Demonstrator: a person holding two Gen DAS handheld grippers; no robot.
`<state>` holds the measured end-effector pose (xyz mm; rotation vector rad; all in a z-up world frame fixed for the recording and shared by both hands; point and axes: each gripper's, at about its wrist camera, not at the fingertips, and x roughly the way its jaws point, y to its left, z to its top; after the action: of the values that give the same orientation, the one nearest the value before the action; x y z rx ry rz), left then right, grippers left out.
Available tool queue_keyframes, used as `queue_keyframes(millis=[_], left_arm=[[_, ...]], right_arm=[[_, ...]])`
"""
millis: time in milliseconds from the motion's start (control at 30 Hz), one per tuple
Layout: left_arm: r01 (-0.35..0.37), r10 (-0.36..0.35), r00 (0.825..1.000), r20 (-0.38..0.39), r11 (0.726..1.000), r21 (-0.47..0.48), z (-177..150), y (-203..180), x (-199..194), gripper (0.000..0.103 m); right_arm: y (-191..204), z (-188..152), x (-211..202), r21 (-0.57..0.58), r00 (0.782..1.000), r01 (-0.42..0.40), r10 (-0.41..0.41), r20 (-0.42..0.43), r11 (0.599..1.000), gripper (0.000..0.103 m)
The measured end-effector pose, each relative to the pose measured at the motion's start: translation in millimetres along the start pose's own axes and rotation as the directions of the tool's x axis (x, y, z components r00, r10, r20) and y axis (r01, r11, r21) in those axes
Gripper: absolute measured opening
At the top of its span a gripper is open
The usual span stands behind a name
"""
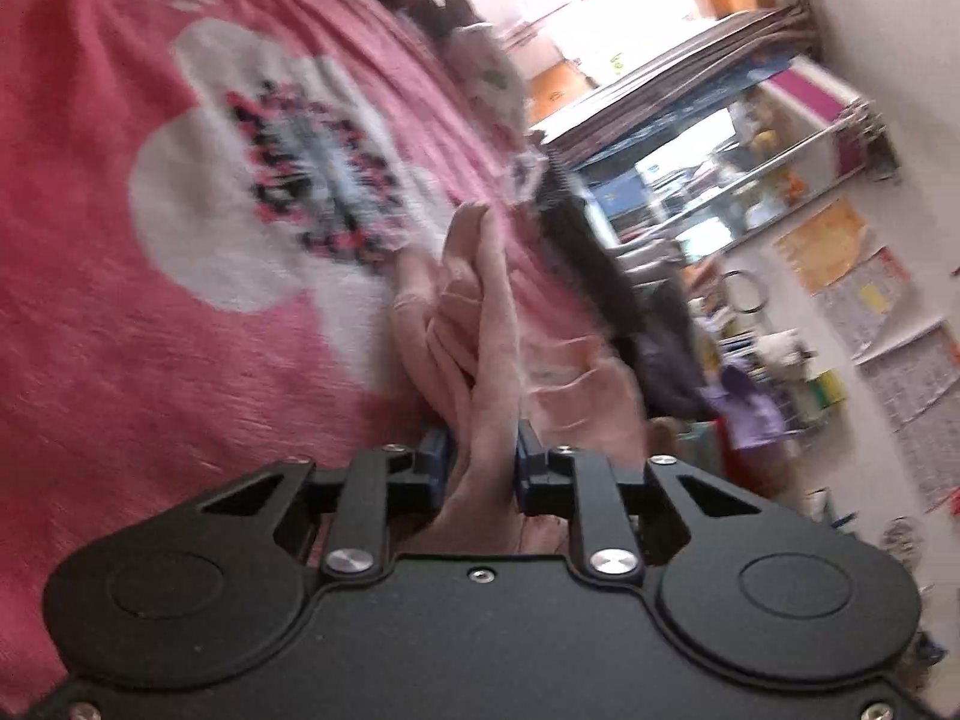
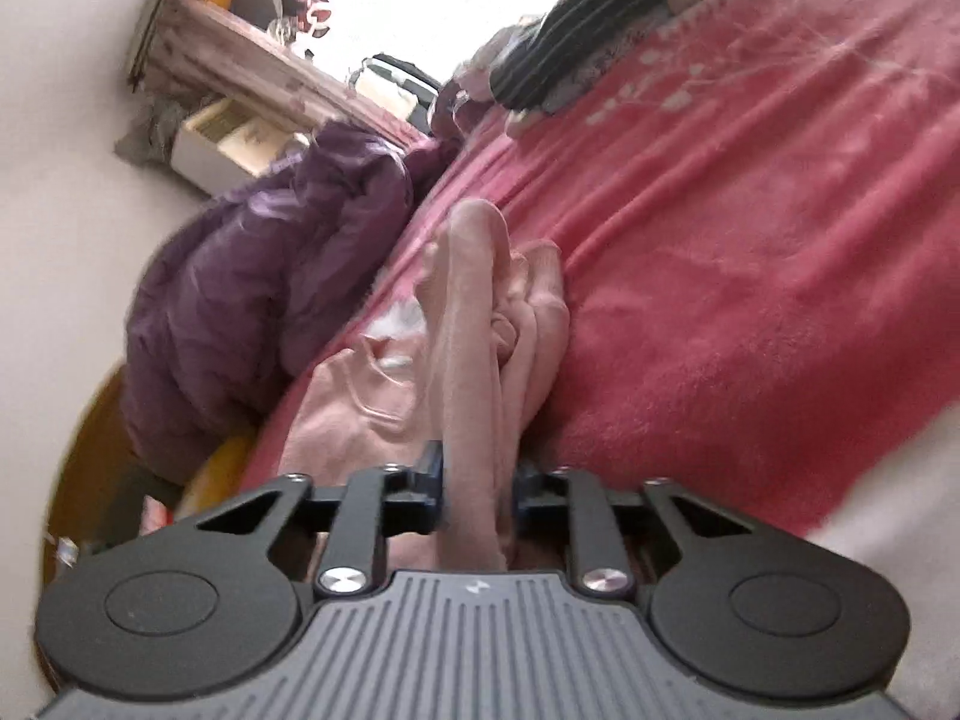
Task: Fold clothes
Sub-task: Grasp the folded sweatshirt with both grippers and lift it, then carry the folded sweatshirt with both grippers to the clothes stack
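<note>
Both hand-held grippers pinch one pink garment

Currently the left hand-held gripper (image 1: 480, 468) and right hand-held gripper (image 2: 477, 480) each pinch bunched folds of a pale pink, soft knit garment (image 2: 360, 402) above a bed's fuzzy pink blanket (image 2: 750, 270). Thick wads could slip free, or folds could go askew. Nearby lie a purple puffy jacket (image 2: 264, 276) and dark striped clothes (image 2: 588, 36); cluttered shelves (image 1: 750, 162) line the wall.

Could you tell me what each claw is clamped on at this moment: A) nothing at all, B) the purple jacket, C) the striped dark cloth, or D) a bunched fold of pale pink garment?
D: the left claw and the right claw each pinch a bunched fold of the pale pink garment, which rises between their blue pads over the red blanket.
</note>
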<state>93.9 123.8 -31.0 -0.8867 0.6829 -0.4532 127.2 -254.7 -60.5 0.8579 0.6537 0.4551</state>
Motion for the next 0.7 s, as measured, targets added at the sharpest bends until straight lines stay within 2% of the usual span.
queue_keyframes(millis=[167,233,333,467,700], left_arm=[[0.113,-0.113,0.993,-0.019,0.994,-0.009,-13,-45,5,0.018],[0.167,-0.167,0.985,-0.034,0.986,-0.015,-20,-66,13,0.018],[0.245,-0.244,0.967,-0.07,0.97,-0.004,-24,-104,36,0.018],[0.353,-0.348,0.93,-0.122,0.935,0.024,-24,-165,78,0.018],[0.522,-0.507,0.842,-0.186,0.852,0.04,-13,-268,168,0.018]], right_arm=[[-4,4,-57,0.121,0.989,-0.106,0.092,0.116,0.987,0.021],[-5,7,-81,0.159,0.979,-0.148,0.121,0.165,0.976,0.021],[-2,16,-125,0.151,0.955,-0.19,0.147,0.259,0.97,0.021],[3,43,-185,0.098,0.914,-0.198,0.148,0.378,0.975,0.021],[0,129,-276,0.01,0.811,-0.206,0.164,0.562,0.979,0.021]])
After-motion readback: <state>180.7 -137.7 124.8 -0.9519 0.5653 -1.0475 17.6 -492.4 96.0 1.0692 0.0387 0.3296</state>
